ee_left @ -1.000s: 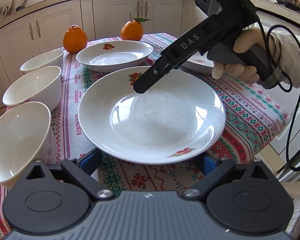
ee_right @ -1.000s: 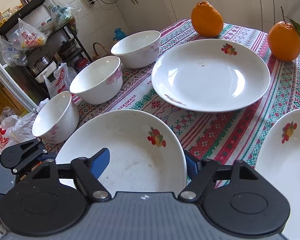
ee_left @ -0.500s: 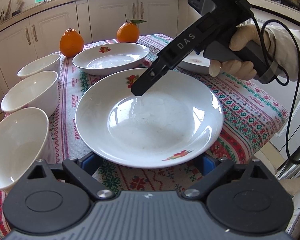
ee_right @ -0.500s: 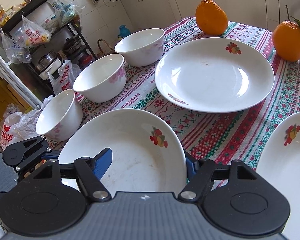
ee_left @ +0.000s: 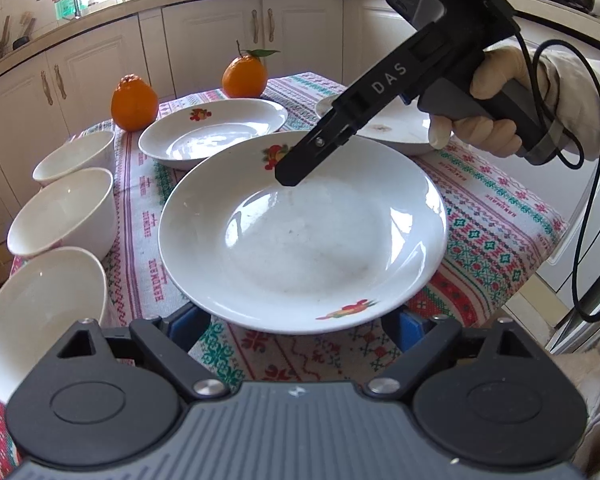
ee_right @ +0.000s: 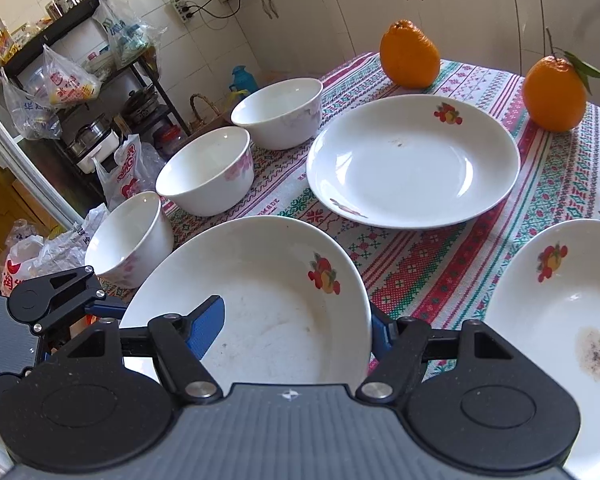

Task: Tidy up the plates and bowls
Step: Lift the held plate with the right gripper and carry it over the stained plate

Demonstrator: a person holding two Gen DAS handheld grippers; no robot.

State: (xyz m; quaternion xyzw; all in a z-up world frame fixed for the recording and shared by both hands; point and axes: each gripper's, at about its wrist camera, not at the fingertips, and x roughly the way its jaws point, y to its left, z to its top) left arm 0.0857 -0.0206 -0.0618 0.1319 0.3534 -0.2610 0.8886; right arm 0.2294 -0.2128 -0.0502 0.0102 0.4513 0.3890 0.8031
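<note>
Round glossy white plate (fruit motif), woven patterned tablecloth

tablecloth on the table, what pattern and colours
White tablecloth with red, green and pink cross-stitch style bands; clearest in the right wrist view.

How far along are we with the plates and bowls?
Done: nothing is stacked yet. The second plate, third plate, far bowl, middle bowl and near bowl sit unstacked.
In hand: the near plate. The right gripper straddles its rim. The left gripper, whose jaws have just been closing, sits under its near edge. No firm grip is visible.
Left: stack the plates, then nest the bowls.
</note>
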